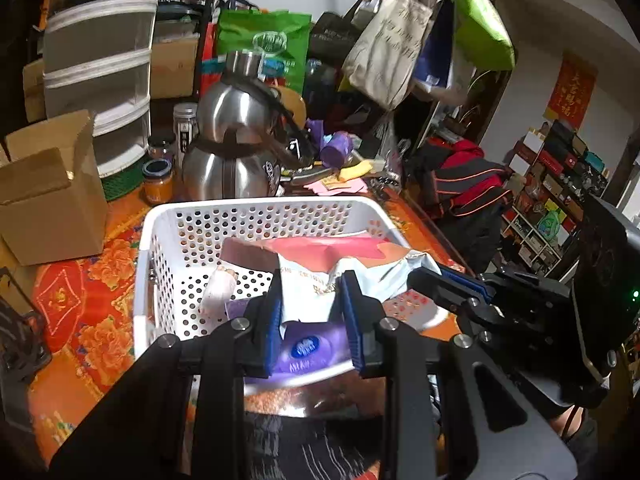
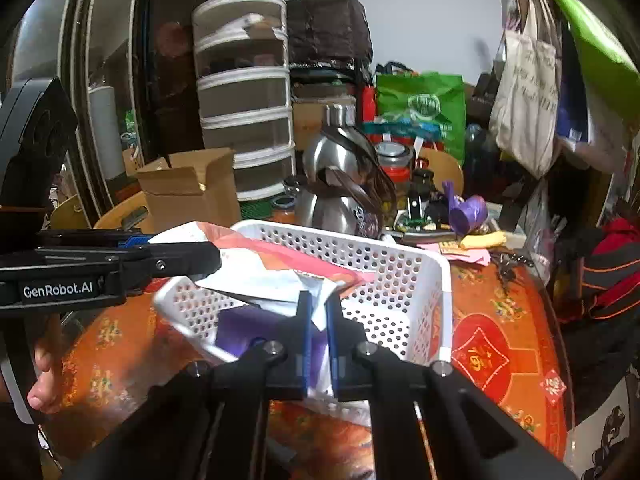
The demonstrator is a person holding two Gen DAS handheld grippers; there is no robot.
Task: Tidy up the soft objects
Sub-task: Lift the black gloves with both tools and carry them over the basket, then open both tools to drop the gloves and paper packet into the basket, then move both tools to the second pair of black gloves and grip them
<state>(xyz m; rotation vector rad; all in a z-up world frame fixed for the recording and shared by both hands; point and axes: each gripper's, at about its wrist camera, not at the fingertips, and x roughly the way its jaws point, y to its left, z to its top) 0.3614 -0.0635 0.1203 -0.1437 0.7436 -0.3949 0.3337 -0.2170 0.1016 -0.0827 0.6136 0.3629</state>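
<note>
A white perforated basket (image 1: pixel 256 216) (image 2: pixel 404 276) stands on the orange patterned table. A soft pink-and-white bag (image 1: pixel 320 268) (image 2: pixel 260 276) hangs over it, held at both ends. My left gripper (image 1: pixel 310 316) is shut on one edge of the bag. My right gripper (image 2: pixel 318 332) is shut on the other edge and shows at the right of the left wrist view (image 1: pixel 448 284). A purple pack (image 1: pixel 308 348) (image 2: pixel 248 328) and a small white-pink item (image 1: pixel 218 288) lie in the basket under the bag.
A steel kettle (image 1: pixel 236 140) (image 2: pixel 340 184) stands right behind the basket. An open cardboard box (image 1: pixel 48 188) (image 2: pixel 188 188) sits to the left, with jars (image 1: pixel 158 180) and stacked drawers (image 1: pixel 100 64) behind. A purple cup (image 2: pixel 468 212) and papers lie at the back right.
</note>
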